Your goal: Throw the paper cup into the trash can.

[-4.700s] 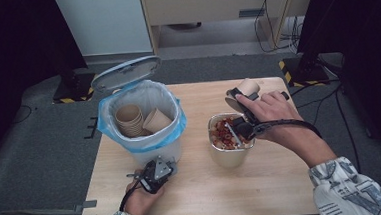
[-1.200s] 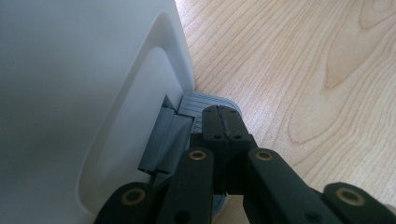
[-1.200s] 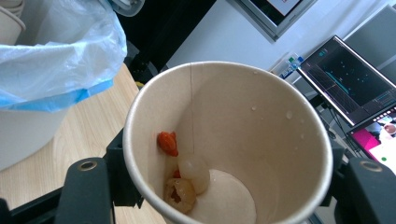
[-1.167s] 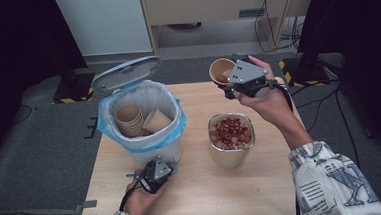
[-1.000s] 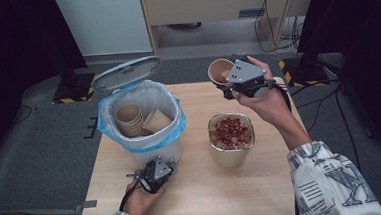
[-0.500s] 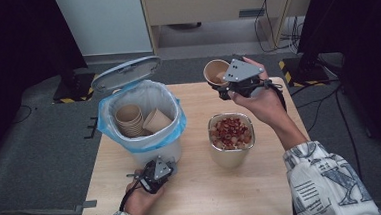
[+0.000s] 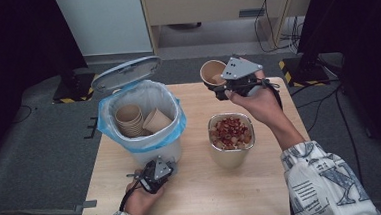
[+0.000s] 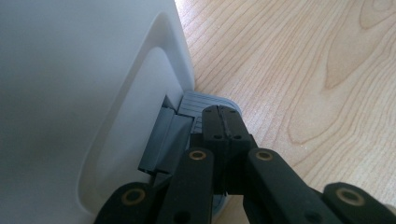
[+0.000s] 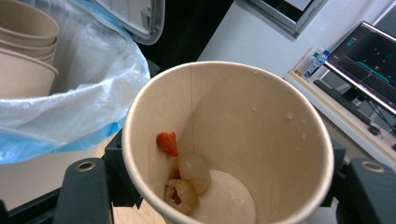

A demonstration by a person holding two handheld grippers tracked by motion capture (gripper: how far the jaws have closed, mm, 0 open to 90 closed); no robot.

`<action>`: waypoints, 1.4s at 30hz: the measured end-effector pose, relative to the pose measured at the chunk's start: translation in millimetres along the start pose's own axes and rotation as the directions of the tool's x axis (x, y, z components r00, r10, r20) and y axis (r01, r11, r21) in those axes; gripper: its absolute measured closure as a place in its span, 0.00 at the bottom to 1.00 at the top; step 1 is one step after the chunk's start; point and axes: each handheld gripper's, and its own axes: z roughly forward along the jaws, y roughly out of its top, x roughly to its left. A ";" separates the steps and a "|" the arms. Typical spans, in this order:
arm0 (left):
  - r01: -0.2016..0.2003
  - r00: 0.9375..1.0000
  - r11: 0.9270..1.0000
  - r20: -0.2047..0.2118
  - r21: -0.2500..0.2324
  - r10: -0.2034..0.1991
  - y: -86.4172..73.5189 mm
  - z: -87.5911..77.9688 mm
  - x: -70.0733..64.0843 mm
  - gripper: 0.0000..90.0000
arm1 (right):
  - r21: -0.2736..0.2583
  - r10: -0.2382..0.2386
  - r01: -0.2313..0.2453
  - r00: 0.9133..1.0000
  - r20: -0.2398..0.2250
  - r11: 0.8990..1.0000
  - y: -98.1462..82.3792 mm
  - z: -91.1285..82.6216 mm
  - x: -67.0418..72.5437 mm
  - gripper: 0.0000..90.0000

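The right gripper (image 7: 227, 87) pinches a paper cup (image 7: 212, 72) by its sides, one jaw on each flank, and holds it tipped above the far edge of the table (image 7: 204, 197). In the right gripper view the cup (image 9: 233, 140) sits right between the jaws, mouth toward the camera, with three or four bits of food (image 9: 184, 179) stuck near its bottom. Below and nearer the person than this gripper stands one metal tub (image 7: 232, 144) full of red and pale food. The left gripper (image 7: 155, 172), jaws pressed together on nothing, rests its tip on the pedal (image 8: 205, 105) of one white bin (image 7: 144, 125), whose lid (image 7: 125, 74) stands up. Inside the blue liner (image 7: 175, 131) lie a stack of cups (image 7: 129, 120) and one loose cup (image 7: 155, 120). The wooden table stands on grey carpet (image 7: 35, 147).
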 end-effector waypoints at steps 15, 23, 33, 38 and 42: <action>0.000 1.000 1.000 0.000 0.004 0.000 0.3 -0.2 0.1 1.00 | -0.039 0.085 -0.088 0.993 -0.081 0.995 16.9 10.1 7.3 0.35; -0.001 1.000 1.000 -0.001 -0.001 0.001 0.0 0.0 -0.1 1.00 | -0.076 0.165 -0.178 0.975 -0.152 0.981 31.1 19.7 9.7 0.35; 0.000 1.000 1.000 -0.001 -0.002 0.000 -0.2 0.0 -0.2 1.00 | -0.090 0.177 -0.201 0.959 -0.221 0.975 45.5 37.2 21.6 0.35; 0.001 1.000 1.000 0.001 -0.002 -0.001 -0.2 0.1 -0.1 1.00 | -0.098 0.193 -0.224 0.948 -0.252 0.970 49.0 44.5 27.1 0.34; 0.001 1.000 1.000 0.000 -0.003 -0.001 -0.3 0.1 -0.2 1.00 | -0.099 0.205 -0.239 0.942 -0.267 0.966 50.1 50.7 30.3 0.34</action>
